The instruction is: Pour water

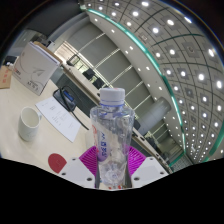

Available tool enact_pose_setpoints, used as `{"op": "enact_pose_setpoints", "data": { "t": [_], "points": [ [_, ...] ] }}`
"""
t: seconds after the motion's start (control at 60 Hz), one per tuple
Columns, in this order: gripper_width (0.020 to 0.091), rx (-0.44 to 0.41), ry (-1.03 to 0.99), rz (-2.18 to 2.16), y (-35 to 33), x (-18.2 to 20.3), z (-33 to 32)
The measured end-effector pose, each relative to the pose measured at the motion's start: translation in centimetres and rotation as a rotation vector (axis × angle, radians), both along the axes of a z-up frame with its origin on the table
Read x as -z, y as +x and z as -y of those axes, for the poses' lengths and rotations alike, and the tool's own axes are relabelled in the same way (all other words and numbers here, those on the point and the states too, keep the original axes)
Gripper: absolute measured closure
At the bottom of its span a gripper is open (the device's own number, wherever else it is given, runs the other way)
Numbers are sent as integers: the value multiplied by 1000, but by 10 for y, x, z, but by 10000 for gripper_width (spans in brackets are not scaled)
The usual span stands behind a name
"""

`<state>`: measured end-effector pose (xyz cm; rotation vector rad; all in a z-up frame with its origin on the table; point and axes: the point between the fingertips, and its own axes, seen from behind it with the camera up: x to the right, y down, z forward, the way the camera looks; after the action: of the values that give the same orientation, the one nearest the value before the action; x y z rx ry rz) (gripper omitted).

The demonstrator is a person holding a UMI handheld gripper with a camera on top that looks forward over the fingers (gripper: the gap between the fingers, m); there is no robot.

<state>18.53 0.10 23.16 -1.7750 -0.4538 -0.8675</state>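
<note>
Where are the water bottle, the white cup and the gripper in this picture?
water bottle [112, 135]: gripper view, middle of its clear body, clamped between the fingers.
white cup [29, 123]: gripper view, its side wall, on the table.
gripper [111, 172]: gripper view, midway between its fingertips, behind the bottle's base.

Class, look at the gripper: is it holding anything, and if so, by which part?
The gripper holds a clear water bottle with a white cap, upright. Its fingers press on the bottle's lower body, one at each side.

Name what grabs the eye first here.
The clear bottle with a white cap, held upright between the gripper's pink pads and lifted off the table. Beyond it to one side, a white cup stands on the table beside some papers.
</note>
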Motion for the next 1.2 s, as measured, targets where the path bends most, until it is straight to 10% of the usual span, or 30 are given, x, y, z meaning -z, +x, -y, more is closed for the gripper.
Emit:
{"op": "enact_pose_setpoints", "data": {
  "t": [0.633, 1.2],
  "points": [
    [749, -167, -198, 1254, -99, 22, -79],
    [746, -176, -166, 808, -98, 9, -72]
  ]
}}
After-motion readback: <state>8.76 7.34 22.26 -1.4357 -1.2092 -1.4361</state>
